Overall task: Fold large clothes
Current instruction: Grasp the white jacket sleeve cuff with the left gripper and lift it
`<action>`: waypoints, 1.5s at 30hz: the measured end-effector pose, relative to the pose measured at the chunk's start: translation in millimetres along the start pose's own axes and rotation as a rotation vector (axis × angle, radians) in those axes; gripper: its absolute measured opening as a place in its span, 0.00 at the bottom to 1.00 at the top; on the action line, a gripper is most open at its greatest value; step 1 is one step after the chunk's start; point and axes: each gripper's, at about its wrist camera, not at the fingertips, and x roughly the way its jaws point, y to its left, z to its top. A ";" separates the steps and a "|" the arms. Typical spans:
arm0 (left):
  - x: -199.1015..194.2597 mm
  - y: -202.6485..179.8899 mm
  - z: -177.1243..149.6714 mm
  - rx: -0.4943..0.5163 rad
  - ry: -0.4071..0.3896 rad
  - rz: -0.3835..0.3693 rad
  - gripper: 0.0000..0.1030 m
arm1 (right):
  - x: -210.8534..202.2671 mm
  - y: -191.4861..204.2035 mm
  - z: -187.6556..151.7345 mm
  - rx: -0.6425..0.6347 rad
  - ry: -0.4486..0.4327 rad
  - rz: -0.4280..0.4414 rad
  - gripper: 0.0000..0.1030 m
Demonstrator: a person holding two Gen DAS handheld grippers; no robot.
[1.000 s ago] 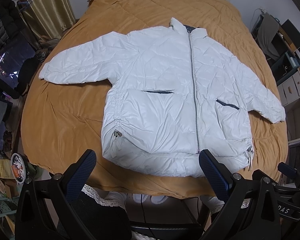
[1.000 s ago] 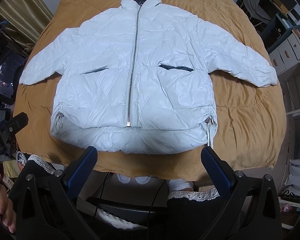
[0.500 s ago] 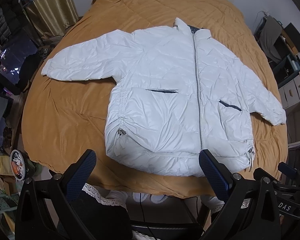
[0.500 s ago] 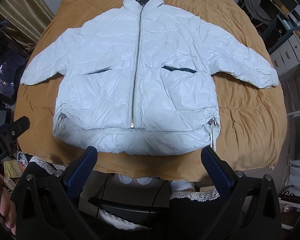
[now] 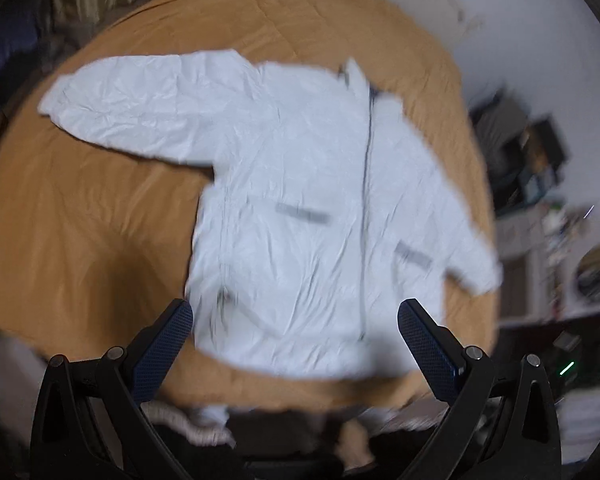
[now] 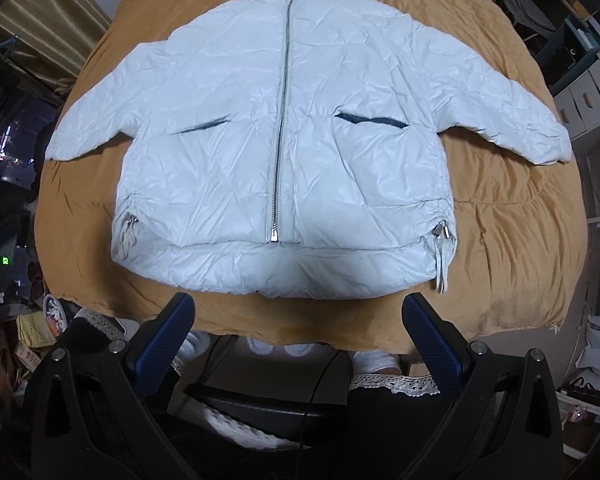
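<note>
A white puffer jacket [image 6: 292, 140] lies flat and zipped on the mustard bedspread [image 6: 512, 236], front up, collar at the far end and both sleeves spread out. It also shows in the blurred left wrist view [image 5: 300, 208]. My right gripper [image 6: 298, 316] is open and empty, just short of the jacket's hem near the bed's front edge. My left gripper [image 5: 294, 320] is open and empty, over the jacket's hem on its left half.
Curtains [image 6: 48, 12] and dark clutter stand left of the bed. Shelves and white drawers [image 6: 580, 92] stand to the right. The person's white socks [image 6: 372, 360] and a cable show below the bed's front edge.
My left gripper has moved fast forward and left toward the jacket's left side, and its view is blurred. My right gripper has come a little closer to the hem.
</note>
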 end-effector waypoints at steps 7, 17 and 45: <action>46.0 243.2 78.2 -0.450 -0.310 -0.216 0.99 | 22.7 -4.6 9.5 -0.025 0.055 -0.062 1.00; 140.4 348.6 173.9 -0.531 -0.389 -0.297 0.99 | 65.6 -26.8 66.6 0.028 0.132 -0.013 1.00; 220.4 -120.5 166.0 0.360 -0.376 -0.348 0.12 | 131.9 -175.7 77.2 0.389 -0.213 0.174 1.00</action>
